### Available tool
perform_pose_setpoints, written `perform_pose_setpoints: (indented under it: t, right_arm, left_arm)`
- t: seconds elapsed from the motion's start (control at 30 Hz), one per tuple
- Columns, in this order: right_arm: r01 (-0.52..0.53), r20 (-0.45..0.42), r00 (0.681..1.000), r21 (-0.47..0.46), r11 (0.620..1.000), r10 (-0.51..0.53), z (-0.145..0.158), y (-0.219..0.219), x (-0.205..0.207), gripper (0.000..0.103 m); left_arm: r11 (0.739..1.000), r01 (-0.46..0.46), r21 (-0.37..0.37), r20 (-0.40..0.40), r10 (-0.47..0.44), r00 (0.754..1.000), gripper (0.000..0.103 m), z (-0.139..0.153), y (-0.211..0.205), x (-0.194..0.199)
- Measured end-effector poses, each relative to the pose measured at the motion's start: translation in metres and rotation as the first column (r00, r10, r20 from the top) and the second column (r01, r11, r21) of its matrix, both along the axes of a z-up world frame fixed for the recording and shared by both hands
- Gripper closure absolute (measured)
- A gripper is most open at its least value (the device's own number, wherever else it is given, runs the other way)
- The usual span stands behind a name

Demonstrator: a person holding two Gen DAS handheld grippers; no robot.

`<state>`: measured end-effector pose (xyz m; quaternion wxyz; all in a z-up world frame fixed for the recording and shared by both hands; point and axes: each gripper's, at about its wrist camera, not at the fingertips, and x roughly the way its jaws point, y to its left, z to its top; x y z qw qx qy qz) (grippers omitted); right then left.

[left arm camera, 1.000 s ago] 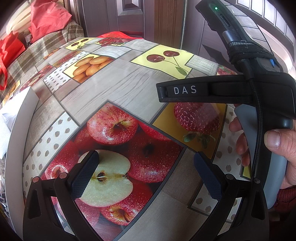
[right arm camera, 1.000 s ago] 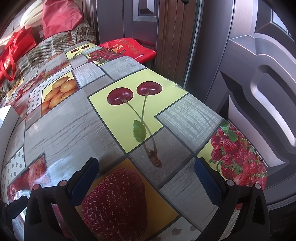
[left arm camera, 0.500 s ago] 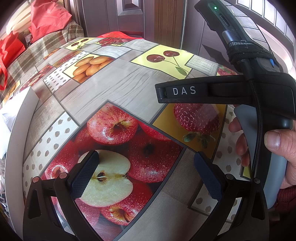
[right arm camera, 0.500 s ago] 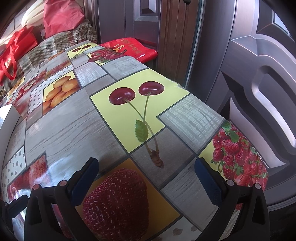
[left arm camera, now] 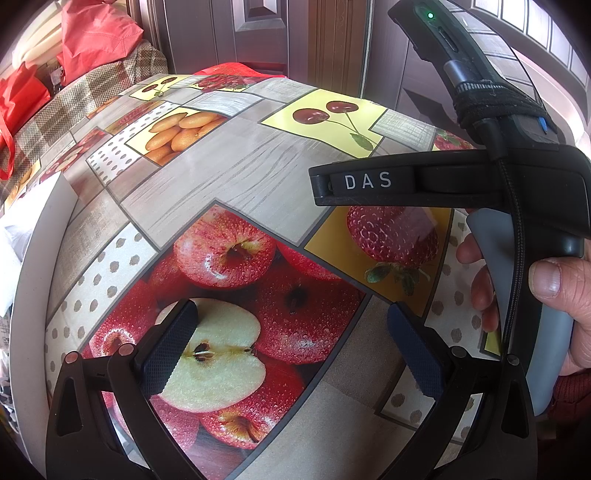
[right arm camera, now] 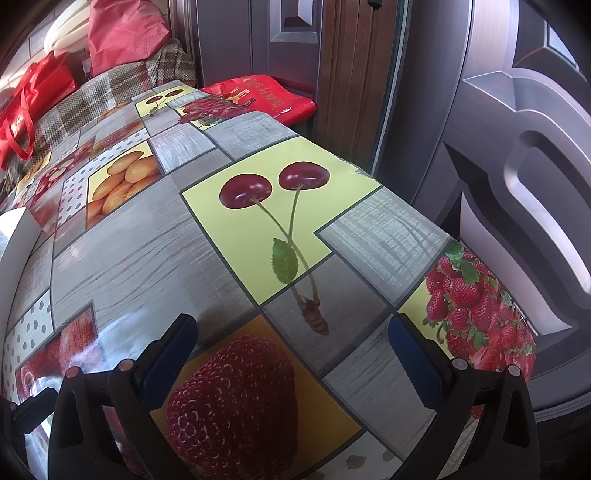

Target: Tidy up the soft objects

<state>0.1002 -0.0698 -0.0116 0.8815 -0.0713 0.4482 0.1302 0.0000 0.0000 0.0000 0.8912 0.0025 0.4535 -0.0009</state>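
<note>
My left gripper is open and empty, low over the apple print of the fruit-patterned tablecloth. My right gripper is open and empty above the strawberry print of the same tablecloth. The right gripper's black body marked DAS, held by a hand, shows at the right of the left wrist view. A white box with something pale inside lies at the left table edge. No soft object lies between either pair of fingers.
Red bags and a pink-red bag sit on a checked cloth behind the table. A red bag lies past the far table edge. Dark doors stand close on the right.
The right wrist view has shifted slightly, with the table print sliding a little right and down. The left gripper has not moved.
</note>
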Motion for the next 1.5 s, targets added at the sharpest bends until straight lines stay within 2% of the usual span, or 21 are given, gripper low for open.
perform_pose_setpoints:
  t: [1.5]
  right_arm:
    - [-0.044, -0.006, 0.999, 0.022, 0.999, 0.044, 0.0001, 0.0018, -0.0006, 0.0]
  left_arm:
    - [1.0, 0.0, 0.0, 0.0, 0.0, 1.0, 0.001, -0.0013, -0.0023, 0.0003]
